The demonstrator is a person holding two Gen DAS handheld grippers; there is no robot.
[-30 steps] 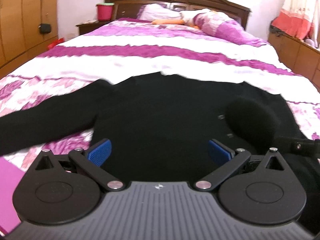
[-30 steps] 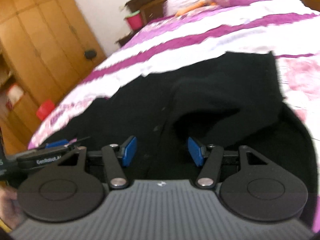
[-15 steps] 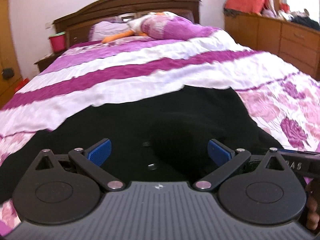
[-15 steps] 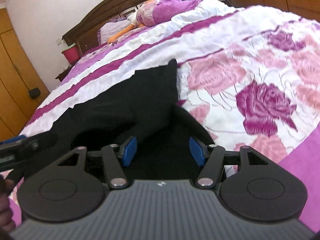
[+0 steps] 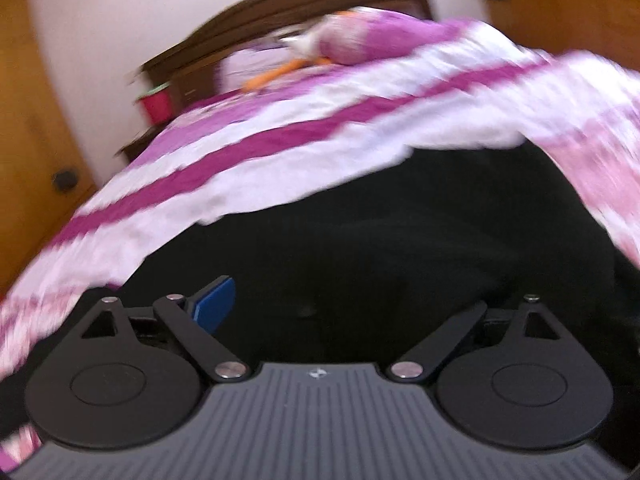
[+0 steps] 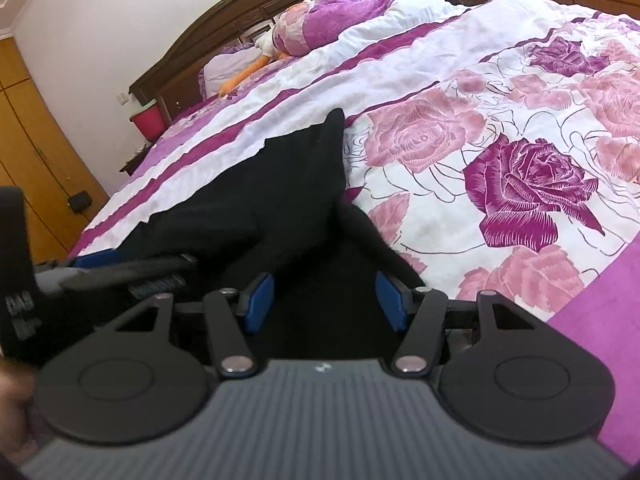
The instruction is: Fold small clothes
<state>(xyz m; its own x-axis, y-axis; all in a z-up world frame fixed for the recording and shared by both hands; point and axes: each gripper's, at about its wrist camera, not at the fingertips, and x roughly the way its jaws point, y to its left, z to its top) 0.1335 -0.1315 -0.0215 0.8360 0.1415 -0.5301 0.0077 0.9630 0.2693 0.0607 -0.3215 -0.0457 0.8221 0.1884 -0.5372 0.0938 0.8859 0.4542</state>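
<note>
A black garment lies spread on the bed's purple and white floral cover. In the left wrist view, which is blurred, my left gripper is open low over the cloth; its left blue pad shows and the right pad is hidden against the black cloth. In the right wrist view the garment lies partly folded with a corner pointing up the bed. My right gripper is open just above its near part, nothing between the pads. The left gripper shows at the left over the cloth.
The wooden headboard, pillows and an orange-limbed soft toy lie at the far end. A red bin stands on a nightstand at the left, by wooden wardrobes. A solid purple cloth lies at the near right.
My left gripper has swung right and dipped lower over the garment, blurring its view. My right gripper has tilted slightly, still over the garment's right part. Both stayed open.
</note>
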